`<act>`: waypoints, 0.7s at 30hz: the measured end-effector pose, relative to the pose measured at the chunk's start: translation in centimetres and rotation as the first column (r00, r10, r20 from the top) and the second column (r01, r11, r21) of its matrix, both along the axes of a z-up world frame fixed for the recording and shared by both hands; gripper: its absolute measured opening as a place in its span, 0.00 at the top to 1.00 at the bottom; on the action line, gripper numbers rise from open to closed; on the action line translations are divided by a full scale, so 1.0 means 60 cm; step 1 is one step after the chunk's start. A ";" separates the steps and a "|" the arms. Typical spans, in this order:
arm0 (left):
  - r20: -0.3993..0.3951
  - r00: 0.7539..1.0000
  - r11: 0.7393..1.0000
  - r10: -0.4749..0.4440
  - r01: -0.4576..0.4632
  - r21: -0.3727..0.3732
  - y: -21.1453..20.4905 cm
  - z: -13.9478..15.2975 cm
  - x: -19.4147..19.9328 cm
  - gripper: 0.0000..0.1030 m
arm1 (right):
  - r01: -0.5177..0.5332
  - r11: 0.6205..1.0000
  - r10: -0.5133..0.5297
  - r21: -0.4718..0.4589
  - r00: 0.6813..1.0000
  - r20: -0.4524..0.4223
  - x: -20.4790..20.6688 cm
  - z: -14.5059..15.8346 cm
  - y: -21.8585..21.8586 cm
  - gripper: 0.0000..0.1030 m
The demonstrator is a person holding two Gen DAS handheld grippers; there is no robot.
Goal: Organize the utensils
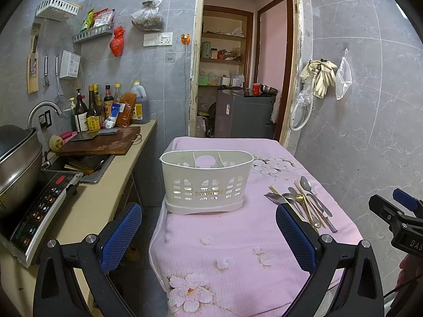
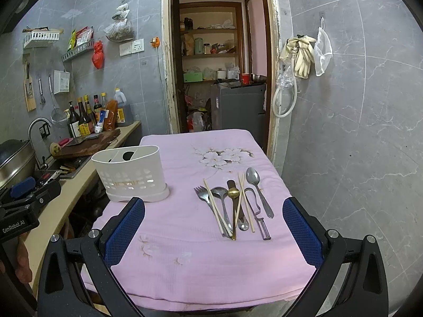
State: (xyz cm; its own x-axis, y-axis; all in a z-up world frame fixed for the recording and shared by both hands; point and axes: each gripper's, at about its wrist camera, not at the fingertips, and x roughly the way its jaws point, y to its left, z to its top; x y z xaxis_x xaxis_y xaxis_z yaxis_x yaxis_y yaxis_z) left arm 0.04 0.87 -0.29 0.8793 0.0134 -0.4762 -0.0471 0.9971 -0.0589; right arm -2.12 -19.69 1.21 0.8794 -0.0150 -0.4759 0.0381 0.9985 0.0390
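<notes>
A white slotted utensil caddy [image 1: 205,182] [image 2: 130,174] stands empty on the pink floral cloth of a small table [image 2: 211,259]. A pile of utensils [image 2: 234,203] [image 1: 301,200] lies to its right: a fork [image 2: 201,194], spoons [image 2: 255,182], wooden chopsticks [image 2: 214,206], a gold-headed spoon [image 2: 233,193] and a peeler [image 2: 257,211]. My left gripper [image 1: 208,235] is open and empty, in front of the caddy. My right gripper [image 2: 214,233] is open and empty, just short of the utensil pile.
A counter runs along the left with an induction cooker [image 1: 39,211], a wok [image 1: 15,163], a sink, a cutting board [image 1: 100,142] and bottles [image 1: 92,108]. A doorway [image 1: 243,60] lies behind the table. A tiled wall with hanging gloves [image 1: 321,76] is at the right.
</notes>
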 end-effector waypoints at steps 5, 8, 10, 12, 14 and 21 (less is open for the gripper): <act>0.000 1.000 1.000 0.002 -0.002 0.000 -0.001 0.001 0.000 0.01 | -0.001 1.000 0.001 0.001 1.000 -0.001 0.000 0.000 0.000 0.01; 0.000 1.000 1.000 0.002 -0.002 0.000 -0.002 0.001 0.000 0.01 | 0.000 1.000 0.000 0.001 1.000 -0.001 0.001 0.001 -0.001 0.01; -0.001 1.000 1.000 0.002 -0.002 0.000 -0.001 0.001 0.000 0.01 | 0.000 1.000 0.000 0.000 1.000 -0.002 0.001 0.001 0.000 0.01; -0.002 1.000 1.000 0.001 -0.001 0.000 -0.001 0.001 0.000 0.01 | 0.000 1.000 0.000 0.000 1.000 -0.003 0.002 0.000 0.001 0.01; -0.001 1.000 1.000 0.002 -0.002 0.000 -0.003 0.001 0.000 0.01 | -0.001 1.000 0.001 0.000 1.000 -0.004 0.003 0.000 0.000 0.01; -0.002 1.000 1.000 0.003 -0.003 0.000 -0.002 0.000 -0.001 0.01 | -0.002 1.000 0.002 0.000 1.000 -0.006 0.003 -0.004 0.001 0.01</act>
State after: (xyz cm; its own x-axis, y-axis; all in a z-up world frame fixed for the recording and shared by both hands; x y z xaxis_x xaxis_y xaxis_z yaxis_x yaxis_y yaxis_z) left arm -0.01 0.77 -0.27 0.8783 0.0157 -0.4779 -0.0499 0.9970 -0.0590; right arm -1.93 -19.64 0.97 0.8765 -0.0128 -0.4811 0.0359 0.9986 0.0388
